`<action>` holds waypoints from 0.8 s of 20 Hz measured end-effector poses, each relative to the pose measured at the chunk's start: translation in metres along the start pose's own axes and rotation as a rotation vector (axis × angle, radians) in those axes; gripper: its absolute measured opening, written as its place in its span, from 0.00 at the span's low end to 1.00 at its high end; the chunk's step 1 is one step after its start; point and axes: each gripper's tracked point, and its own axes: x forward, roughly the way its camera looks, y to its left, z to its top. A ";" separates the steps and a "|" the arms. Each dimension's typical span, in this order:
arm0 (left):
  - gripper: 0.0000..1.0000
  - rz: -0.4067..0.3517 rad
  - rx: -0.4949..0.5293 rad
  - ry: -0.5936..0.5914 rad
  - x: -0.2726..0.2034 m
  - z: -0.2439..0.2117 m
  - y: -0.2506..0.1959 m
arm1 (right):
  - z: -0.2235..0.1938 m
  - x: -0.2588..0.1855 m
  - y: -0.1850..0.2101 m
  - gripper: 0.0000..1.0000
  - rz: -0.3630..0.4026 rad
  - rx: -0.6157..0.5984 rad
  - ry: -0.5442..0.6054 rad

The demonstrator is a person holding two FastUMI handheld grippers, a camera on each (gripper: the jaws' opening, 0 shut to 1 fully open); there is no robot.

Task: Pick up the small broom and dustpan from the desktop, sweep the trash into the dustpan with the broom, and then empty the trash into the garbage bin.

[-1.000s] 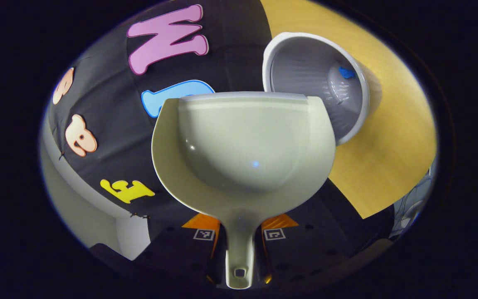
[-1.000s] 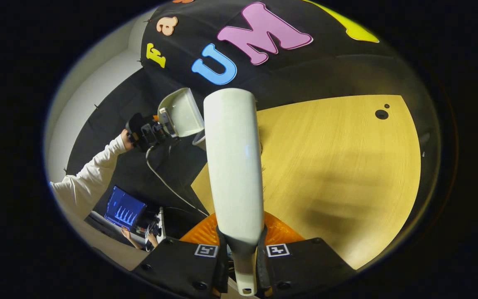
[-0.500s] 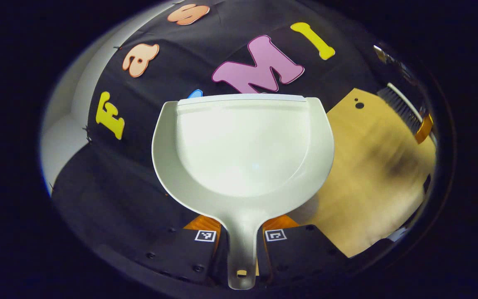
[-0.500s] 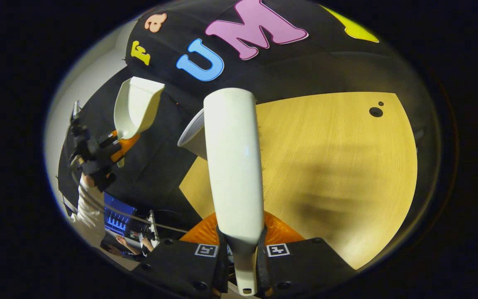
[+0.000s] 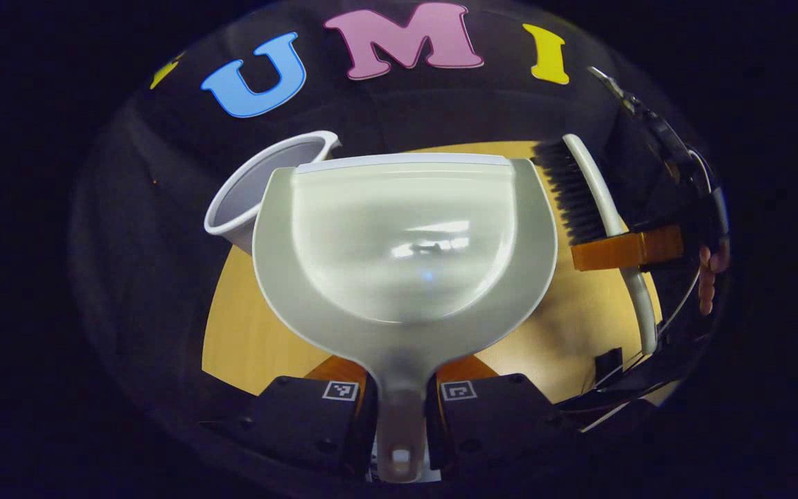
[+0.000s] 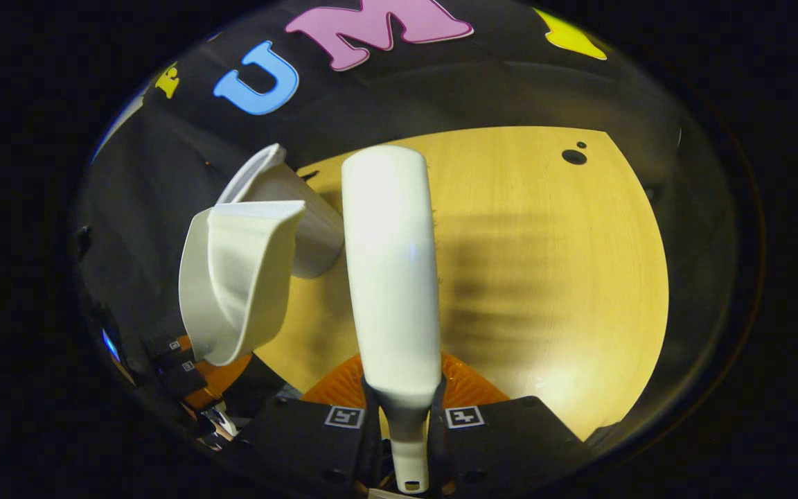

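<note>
I see a bare wooden desktop (image 6: 544, 277) against the black cloth wall. My left gripper (image 5: 399, 416) clamps the dustpan (image 5: 406, 235) handle — mouth pointing away, beside the garbage bin (image 5: 246, 201). My right gripper (image 6: 402, 430) grips the broom (image 6: 392, 277) — long axis straight ahead.

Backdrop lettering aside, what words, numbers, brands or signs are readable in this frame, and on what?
None readable.
Dustpan: plain, no print.
Broom: plain back, no print.
Garbage bin: no label seen on the part in view.
Left gripper and right gripper: square markers with black-and-white patterns, no letters or digits.
Table: bare wood grain, no writing.
</note>
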 end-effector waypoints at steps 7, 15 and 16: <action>0.27 -0.143 -0.072 0.269 0.065 0.000 -0.040 | -0.069 0.075 -0.033 0.25 -0.213 0.021 0.204; 0.27 -0.193 -0.085 0.371 0.058 0.063 -0.035 | -0.122 0.112 -0.036 0.30 -0.316 0.114 0.372; 0.28 -0.192 -0.091 0.379 0.061 0.065 -0.039 | -0.122 0.115 -0.038 0.29 -0.325 0.110 0.382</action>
